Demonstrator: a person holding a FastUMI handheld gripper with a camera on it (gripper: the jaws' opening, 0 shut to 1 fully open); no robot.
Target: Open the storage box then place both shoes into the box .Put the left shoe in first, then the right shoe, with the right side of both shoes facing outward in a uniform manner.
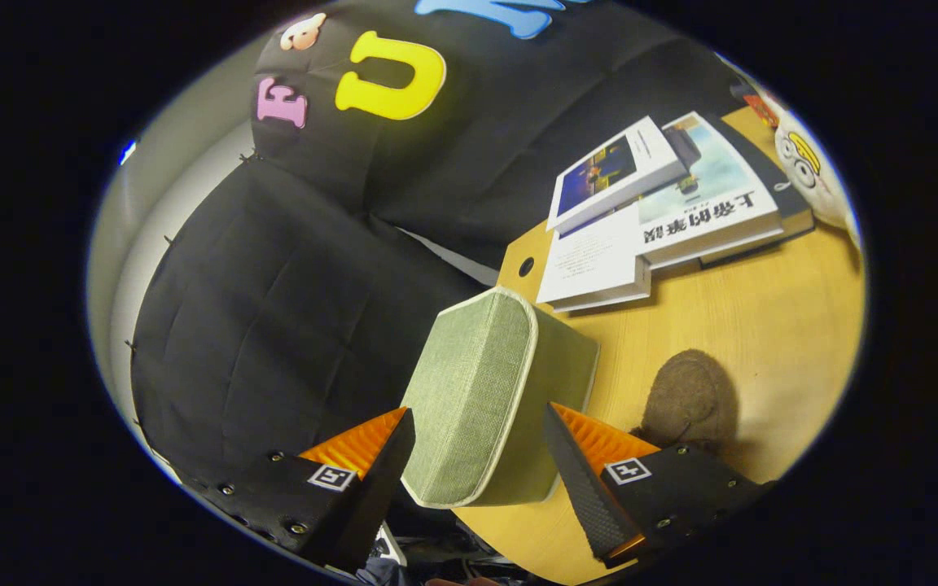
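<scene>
Sitting between the spread gripper [479, 448] fingers, a green fabric storage box [485, 391].

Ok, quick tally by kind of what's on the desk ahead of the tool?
Storage box, green fabric, between the open tool fingers: 1
Shoes, brown, beyond the box: 1 visible
Books, stacked on the wooden desk: at least 3
Plush toy, by the books: 1
Total: at least 6

We see a recording booth. Black cloth [290, 309] walls a wooden table [762, 325]; books [664, 220] lie at two o'clock.
</scene>
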